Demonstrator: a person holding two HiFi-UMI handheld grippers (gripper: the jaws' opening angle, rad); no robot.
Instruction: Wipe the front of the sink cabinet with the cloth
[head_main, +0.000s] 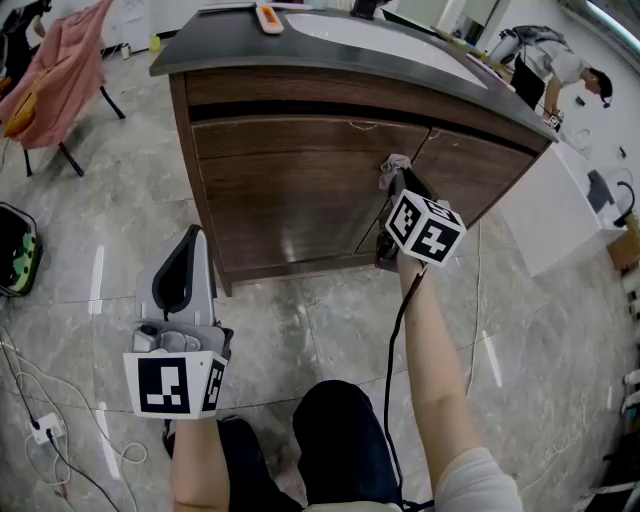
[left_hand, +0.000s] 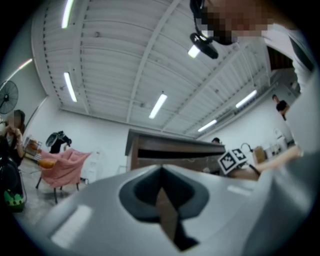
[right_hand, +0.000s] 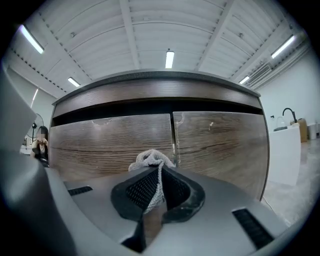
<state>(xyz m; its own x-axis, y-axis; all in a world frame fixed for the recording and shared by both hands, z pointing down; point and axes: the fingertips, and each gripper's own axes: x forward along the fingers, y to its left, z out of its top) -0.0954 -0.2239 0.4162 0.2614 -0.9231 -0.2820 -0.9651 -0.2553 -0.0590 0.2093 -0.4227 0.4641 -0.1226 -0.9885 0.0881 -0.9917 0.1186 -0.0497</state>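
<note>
Your right gripper (head_main: 396, 178) is clamped on the cloth (right_hand: 150, 159) — a pale, knitted wad bunched at the jaw tips, right up at the front of the sink cabinet (head_main: 280, 200) and close to the seam between its two wooden doors. Your left gripper (head_main: 190, 240) hangs low over the grey floor (head_main: 90, 250), well apart from the cabinet — jaws pressed together with nothing between them.

cloth (right_hand: 150, 160) mostly hidden between the right tongs (right_hand: 159, 169), countertop (head_main: 250, 45) cut off at head view's top edge
</note>
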